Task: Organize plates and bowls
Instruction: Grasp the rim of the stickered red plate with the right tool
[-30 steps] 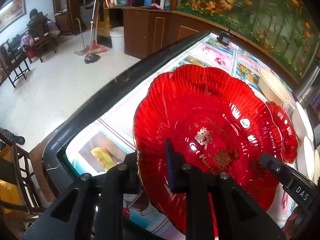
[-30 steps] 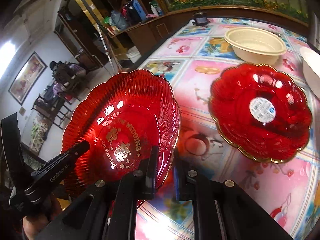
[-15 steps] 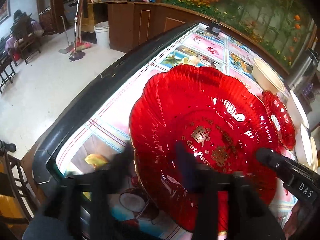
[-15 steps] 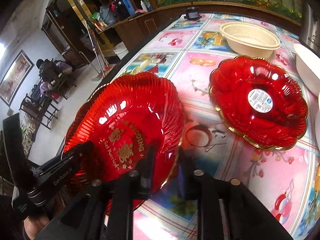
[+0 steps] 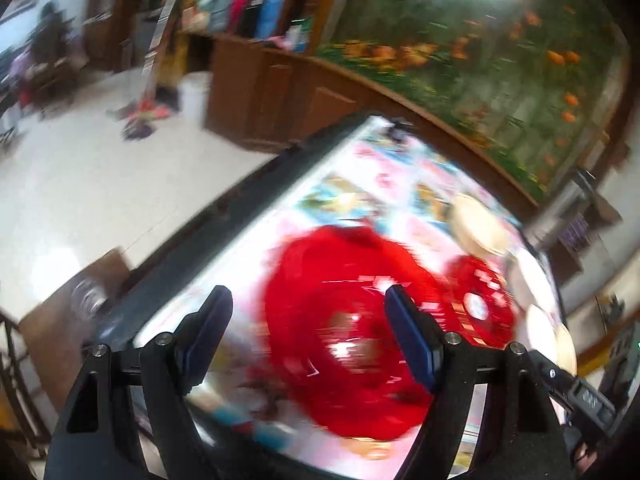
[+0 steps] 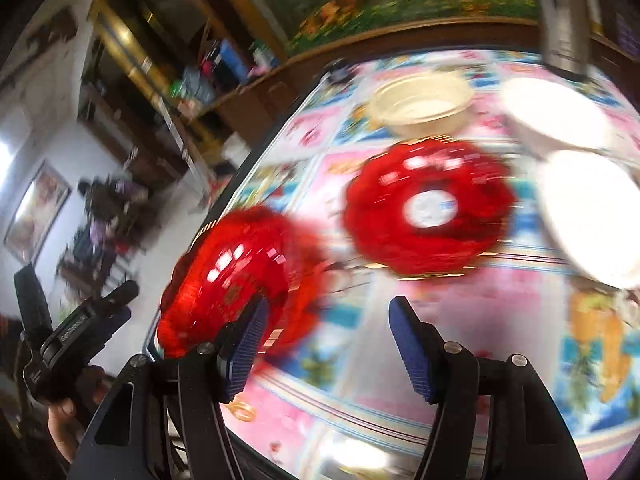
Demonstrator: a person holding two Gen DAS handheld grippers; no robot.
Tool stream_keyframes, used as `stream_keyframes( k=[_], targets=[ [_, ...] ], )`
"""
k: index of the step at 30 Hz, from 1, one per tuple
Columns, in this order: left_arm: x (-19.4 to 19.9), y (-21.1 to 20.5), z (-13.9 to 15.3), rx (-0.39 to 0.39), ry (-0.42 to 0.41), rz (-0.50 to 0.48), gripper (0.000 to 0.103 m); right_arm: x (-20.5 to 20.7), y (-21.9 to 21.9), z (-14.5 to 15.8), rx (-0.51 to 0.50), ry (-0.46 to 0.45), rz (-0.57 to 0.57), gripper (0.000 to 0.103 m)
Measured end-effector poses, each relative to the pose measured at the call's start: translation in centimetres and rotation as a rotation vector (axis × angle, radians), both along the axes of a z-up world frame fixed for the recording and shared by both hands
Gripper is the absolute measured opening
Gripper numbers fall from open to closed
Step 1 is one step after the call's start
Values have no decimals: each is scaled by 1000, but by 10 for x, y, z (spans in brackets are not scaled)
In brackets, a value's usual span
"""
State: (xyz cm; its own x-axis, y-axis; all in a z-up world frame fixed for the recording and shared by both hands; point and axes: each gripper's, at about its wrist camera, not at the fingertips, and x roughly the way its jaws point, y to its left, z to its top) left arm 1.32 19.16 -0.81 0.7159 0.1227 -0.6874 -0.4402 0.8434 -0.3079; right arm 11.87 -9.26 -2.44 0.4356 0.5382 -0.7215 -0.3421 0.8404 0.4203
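Both grippers, left (image 5: 306,330) and right (image 6: 326,344), have just been opening, nothing between them; the red plate (image 5: 352,344) lies released. Next, probably stacking it on the second red plate (image 6: 428,208) beside it.

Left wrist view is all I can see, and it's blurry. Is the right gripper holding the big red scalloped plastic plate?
Observer: No. The right gripper has just been opening its jaws. Nothing sits between them, and the big red scalloped plastic plate shows beside its left finger.
Operator: What's ahead of that gripper?
Observer: Bare picture-print tablecloth, then the second red scalloped plate with a round white sticker.
Operator: Can you see my left gripper there?
Observer: Yes, the left gripper is at lower left with a hand around its handle. Its jaws have just been opening and hold nothing.
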Motion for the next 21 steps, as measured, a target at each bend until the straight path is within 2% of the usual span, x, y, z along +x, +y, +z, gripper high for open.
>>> stream_keyframes(
  k=[3, 6, 8, 10, 13, 19, 21],
  targets=[
    [23, -41, 7, 14, -3, -136, 79, 5, -49, 8, 38, -10, -130, 66],
    [54, -84, 6, 27, 22, -263, 79, 15, -84, 9, 70, 14, -213, 69],
    [78, -103, 6, 28, 68, -316, 79, 22, -93, 7, 101, 51, -211, 69],
    [98, -111, 6, -1, 111, -336, 78, 28, -93, 4, 132, 77, -175, 69],
    [131, -117, 1, 35, 159, -317, 79, 43, -83, -7, 177, 134, -140, 69],
    [200, -120, -28, 19, 277, -291, 78, 81, -64, -35, 185, 224, -162, 69],
    [216, -124, -44, -1, 334, -316, 78, 89, -61, -43, 165, 244, -193, 69]
  ],
)
